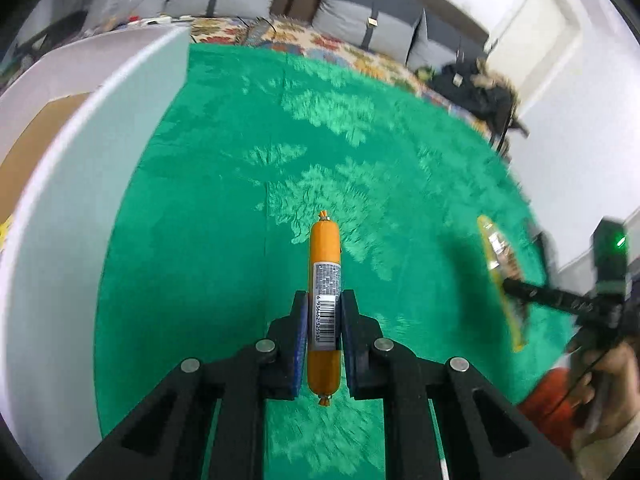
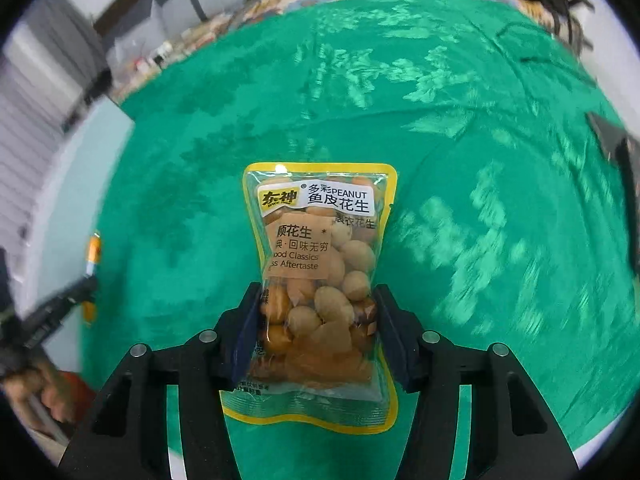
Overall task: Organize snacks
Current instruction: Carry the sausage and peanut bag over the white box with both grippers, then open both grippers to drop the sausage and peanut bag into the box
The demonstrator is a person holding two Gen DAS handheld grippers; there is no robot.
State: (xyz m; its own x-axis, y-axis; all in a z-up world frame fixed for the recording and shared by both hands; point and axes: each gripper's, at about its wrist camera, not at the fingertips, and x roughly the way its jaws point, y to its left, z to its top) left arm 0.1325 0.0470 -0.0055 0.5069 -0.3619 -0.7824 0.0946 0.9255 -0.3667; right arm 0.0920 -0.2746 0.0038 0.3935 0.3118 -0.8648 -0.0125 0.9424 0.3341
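Observation:
My left gripper (image 1: pixel 324 296) is shut on an orange sausage stick (image 1: pixel 325 256) with a barcode label, held lengthwise above the green tablecloth (image 1: pixel 248 168). My right gripper (image 2: pixel 316 292) is shut on a yellow-edged clear peanut packet (image 2: pixel 320 240), pinched at its lower half and held above the cloth. In the left wrist view the right gripper (image 1: pixel 508 286) shows at the right with the packet (image 1: pixel 498 264) edge-on. In the right wrist view the left gripper (image 2: pixel 86 280) and the sausage (image 2: pixel 93 254) show blurred at the far left.
A white box (image 1: pixel 132 128) with a cardboard bottom (image 1: pixel 36 152) stands at the table's left side. A patterned rug (image 1: pixel 340 46) and a grey sofa (image 1: pixel 360 16) lie beyond the table. A dark object (image 2: pixel 612 136) sits at the cloth's right edge.

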